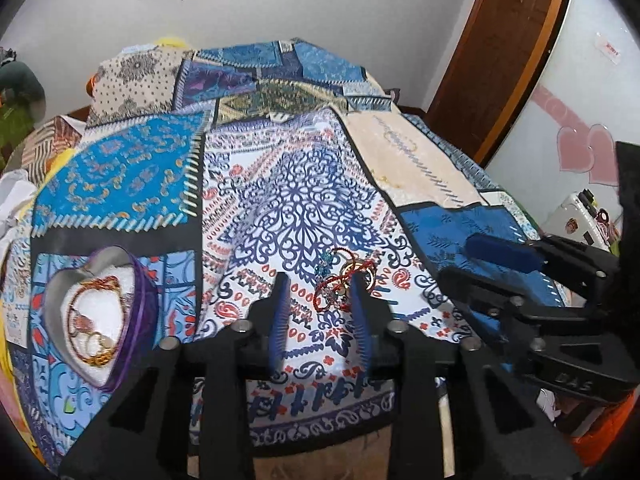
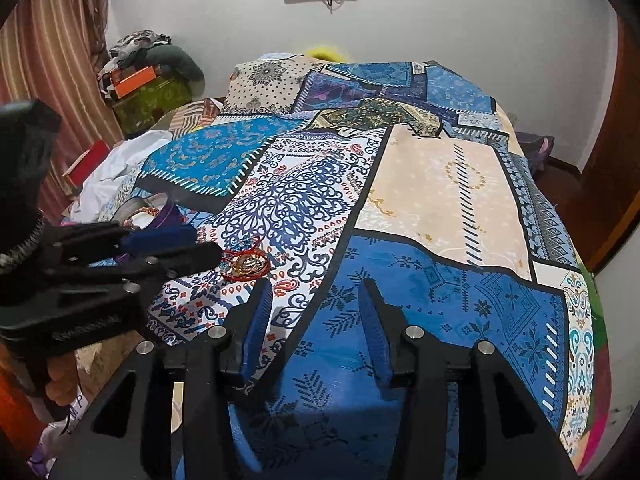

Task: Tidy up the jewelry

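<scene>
A tangle of jewelry (image 1: pixel 340 284), red thread bracelets with gold rings and blue beads, lies on the patterned bedspread (image 1: pixel 288 200). My left gripper (image 1: pixel 320 284) stands open over it. Its right fingertip (image 1: pixel 357 284) is at the tangle and the left finger stands apart from it. In the right wrist view the left gripper (image 2: pixel 206 245) comes in from the left, with the jewelry (image 2: pixel 246 262) just past its tips. My right gripper (image 2: pixel 316 286) hovers open over a blue patch with nothing between its fingers; in the left wrist view the right gripper (image 1: pixel 458 262) is to the right of the tangle. A heart-shaped box (image 1: pixel 96 312) at the left holds gold bracelets.
The heart-shaped box (image 2: pixel 160 210) is partly hidden behind the left gripper. Pillows (image 1: pixel 136 80) lie at the far end of the bed. White cloth (image 2: pixel 116 176) and piled clothes (image 2: pixel 140 56) are at the left, and a wooden door (image 1: pixel 496 48) and a white case (image 1: pixel 576 216) at the right.
</scene>
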Motion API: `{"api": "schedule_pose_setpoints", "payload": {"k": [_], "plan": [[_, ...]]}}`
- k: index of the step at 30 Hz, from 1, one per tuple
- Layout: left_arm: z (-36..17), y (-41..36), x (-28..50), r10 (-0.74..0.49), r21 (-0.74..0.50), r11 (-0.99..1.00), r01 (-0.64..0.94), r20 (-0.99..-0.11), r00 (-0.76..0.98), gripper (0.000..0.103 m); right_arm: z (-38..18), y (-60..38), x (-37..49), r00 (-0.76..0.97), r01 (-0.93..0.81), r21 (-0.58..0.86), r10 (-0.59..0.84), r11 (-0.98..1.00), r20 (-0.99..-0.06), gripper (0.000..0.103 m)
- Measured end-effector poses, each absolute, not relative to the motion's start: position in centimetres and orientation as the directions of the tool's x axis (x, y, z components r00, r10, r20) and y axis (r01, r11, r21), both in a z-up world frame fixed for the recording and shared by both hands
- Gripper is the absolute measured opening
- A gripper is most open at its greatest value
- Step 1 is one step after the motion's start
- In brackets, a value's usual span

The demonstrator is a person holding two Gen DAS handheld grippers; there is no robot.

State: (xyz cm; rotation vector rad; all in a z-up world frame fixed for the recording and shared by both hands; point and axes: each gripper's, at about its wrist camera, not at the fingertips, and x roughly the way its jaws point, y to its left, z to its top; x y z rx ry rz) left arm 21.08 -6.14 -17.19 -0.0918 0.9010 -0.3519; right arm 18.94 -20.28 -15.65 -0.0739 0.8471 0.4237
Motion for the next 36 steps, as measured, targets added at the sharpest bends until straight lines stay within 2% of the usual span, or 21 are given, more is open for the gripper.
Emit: {"api": "schedule_pose_setpoints", "payload": {"k": [1,4,10,20,27,35,36], "plan": [[-17.5,-6.2,21.3,-0.346,-0.237,0.936,0.26,-0.755,0.557,0.012,-15.6,-20.4,18.9,0.585,-0.39,0.104,0.334,0.915,-0.739,0.041],[-18.2,-6.1,21.7,-0.365,-0.272,0.93,0.245,-0.755,0.545,0.006,-15.6,-20.5,19.0,0.586,-0.387,0.104,0.332,0.916,-0.739,0.041],[-17.2,-4.8,21.5,-0.382,-0.317,0.924,0.216,-0.721,0.578,0.005,-15.9,-20.3,19.1,0.578,-0.391,0.108,0.335,0.914,-0.744,0.041],[-12.9,-2.9,19.4,-0.326,-0.255,0.944,0.208,-0.642,0.694,0.005,-15.9,-18.2,19.2,0.565,-0.449,0.108,0.375,0.887,-0.735,0.041],[-13.5,-2.4,18.9,-0.319,-0.246,0.947,0.206,-0.65,0.69,0.005,-16.9,-15.7,19.9,0.515,-0.501,0.129,0.415,0.856,-0.75,0.04],[-15.0,-1.7,18.7,-0.331,-0.276,0.942,0.191,-0.665,0.669,0.005,-17.5,-15.2,20.7,0.52,-0.473,0.1,0.369,0.876,-0.77,0.018],[-15.0,-1.6,18.7,-0.333,-0.28,0.941,0.19,-0.664,0.67,0.005,-17.6,-15.1,20.7,0.521,-0.473,0.093,0.363,0.876,-0.772,0.011]]}}
